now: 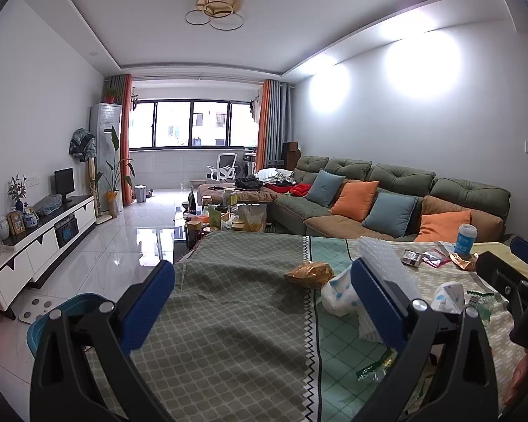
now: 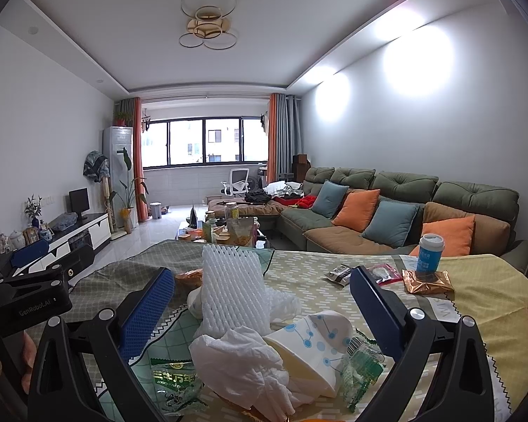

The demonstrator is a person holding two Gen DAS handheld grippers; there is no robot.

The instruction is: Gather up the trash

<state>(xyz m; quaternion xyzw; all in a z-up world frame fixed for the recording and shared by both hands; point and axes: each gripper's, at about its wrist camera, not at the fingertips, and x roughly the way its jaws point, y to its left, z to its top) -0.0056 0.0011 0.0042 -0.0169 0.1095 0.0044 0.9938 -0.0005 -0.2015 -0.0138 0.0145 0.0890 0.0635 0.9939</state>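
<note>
Right hand-held gripper [image 2: 262, 304] gapes wide, empty, around foam netting [image 2: 230, 281].

Two grippers are seen: left gripper [image 1: 264, 302], right gripper [image 2: 262, 311]. One foam net sleeve [image 2: 232, 281], one crumpled tissue [image 2: 243, 362], one crushed paper cup [image 2: 313, 344], one blue bottle [image 2: 430, 254] are counted on the table [image 2: 475, 281]. Five cushions are counted on the sofa [image 2: 475, 197]: three orange, two blue. One blue bin [image 1: 52, 313] is seen near left.
</note>
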